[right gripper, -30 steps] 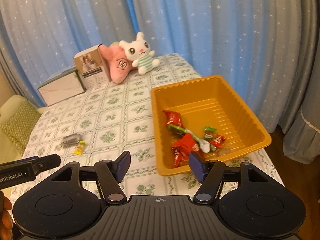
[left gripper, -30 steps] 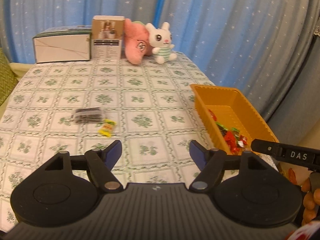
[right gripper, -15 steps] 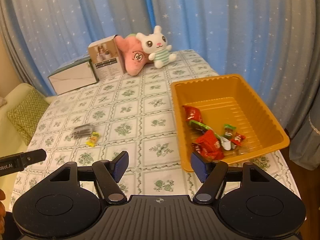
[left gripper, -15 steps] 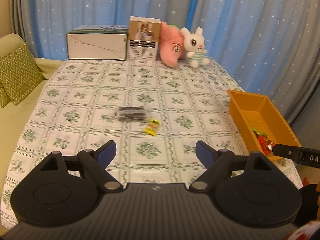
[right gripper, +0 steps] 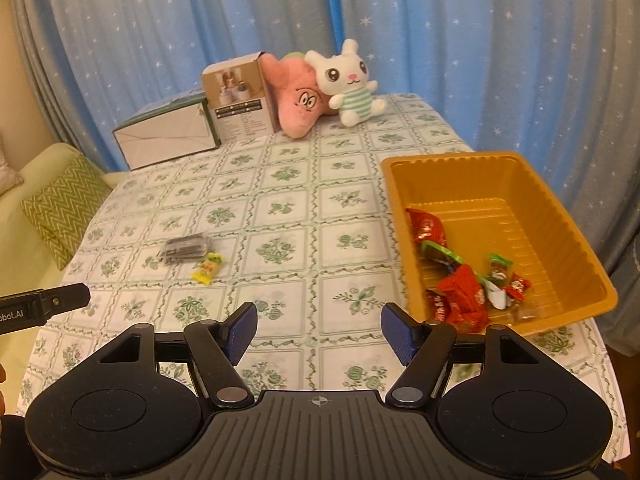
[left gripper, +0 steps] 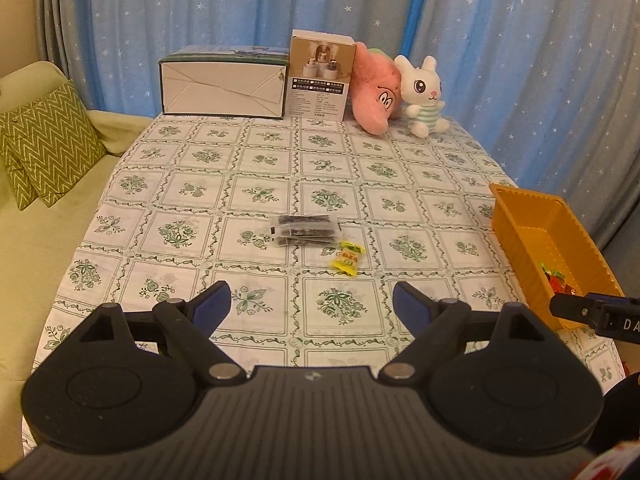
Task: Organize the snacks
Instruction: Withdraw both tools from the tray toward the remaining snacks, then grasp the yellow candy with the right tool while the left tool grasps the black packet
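A dark snack packet [left gripper: 305, 230] and a small yellow candy [left gripper: 347, 257] lie on the tablecloth mid-table; both also show in the right wrist view, the packet [right gripper: 185, 247] and the candy [right gripper: 208, 272]. An orange tray [right gripper: 568, 240] at the right holds several red and green wrapped snacks [right gripper: 460, 292]; it also shows in the left wrist view [left gripper: 520, 224]. My left gripper [left gripper: 311, 306] is open and empty, above the table's near edge, short of the two loose snacks. My right gripper [right gripper: 318, 330] is open and empty, left of the tray's near corner.
At the table's far end stand a white box [left gripper: 224, 86], a brown carton [left gripper: 320, 74], a pink plush [left gripper: 376, 96] and a white bunny plush [left gripper: 424, 98]. A sofa with a green cushion [left gripper: 44, 144] lies left. Blue curtains hang behind.
The left gripper has pulled back and turned left, so the loose snacks now sit centred ahead of it. The right gripper has drawn back and left from the tray. Both stay open.
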### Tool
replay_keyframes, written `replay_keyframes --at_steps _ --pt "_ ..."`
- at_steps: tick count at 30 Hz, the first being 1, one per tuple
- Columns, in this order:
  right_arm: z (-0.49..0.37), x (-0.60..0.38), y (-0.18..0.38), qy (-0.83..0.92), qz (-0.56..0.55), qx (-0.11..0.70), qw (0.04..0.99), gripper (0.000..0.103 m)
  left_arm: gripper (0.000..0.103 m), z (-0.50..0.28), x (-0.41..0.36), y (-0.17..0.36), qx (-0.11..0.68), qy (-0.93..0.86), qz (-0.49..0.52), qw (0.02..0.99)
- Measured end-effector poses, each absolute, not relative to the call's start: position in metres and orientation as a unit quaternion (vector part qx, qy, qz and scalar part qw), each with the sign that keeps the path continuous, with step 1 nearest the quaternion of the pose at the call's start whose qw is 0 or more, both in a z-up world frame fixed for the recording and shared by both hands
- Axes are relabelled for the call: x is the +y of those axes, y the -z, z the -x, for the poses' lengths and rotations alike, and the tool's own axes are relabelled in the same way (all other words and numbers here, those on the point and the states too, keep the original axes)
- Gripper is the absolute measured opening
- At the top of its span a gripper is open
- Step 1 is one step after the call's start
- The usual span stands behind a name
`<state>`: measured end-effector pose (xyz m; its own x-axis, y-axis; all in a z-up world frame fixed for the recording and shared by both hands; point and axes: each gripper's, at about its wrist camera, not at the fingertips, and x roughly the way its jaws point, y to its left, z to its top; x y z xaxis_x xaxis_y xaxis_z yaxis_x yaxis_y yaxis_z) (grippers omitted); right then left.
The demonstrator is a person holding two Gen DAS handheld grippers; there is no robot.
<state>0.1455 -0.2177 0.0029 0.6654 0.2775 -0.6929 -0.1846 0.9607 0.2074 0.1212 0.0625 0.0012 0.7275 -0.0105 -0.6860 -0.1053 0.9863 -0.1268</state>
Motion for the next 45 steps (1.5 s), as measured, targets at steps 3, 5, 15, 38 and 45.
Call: replay_keyframes --at_steps 3,5,15,38,45 --pt "-0.150 -0.208 0.000 -0.132 -0.055 0.391 0.909 0.069 0.090 -0.124 0.068 0.002 0.372 -0.028 0.081 0.924" --pt "-0.154 -0.202 0.003 -0.136 -0.053 0.392 0.908 0.069 0.090 -0.127 0.071 0.005 0.376 -0.027 0.081 0.923" --pt "-0.173 -0.172 0.018 -0.164 -0.051 0.401 0.900 0.069 0.095 -0.149 0.094 0.019 0.393 -0.024 0.082 0.915" --pt "-0.227 -0.099 0.071 -0.176 -0.069 0.404 0.895 0.068 0.096 -0.221 0.134 0.074 0.359 0.009 -0.017 0.933" --pt "-0.248 -0.076 0.093 -0.176 -0.071 0.404 0.895 0.062 0.096 -0.234 0.149 0.091 0.364 0.014 0.032 0.931"
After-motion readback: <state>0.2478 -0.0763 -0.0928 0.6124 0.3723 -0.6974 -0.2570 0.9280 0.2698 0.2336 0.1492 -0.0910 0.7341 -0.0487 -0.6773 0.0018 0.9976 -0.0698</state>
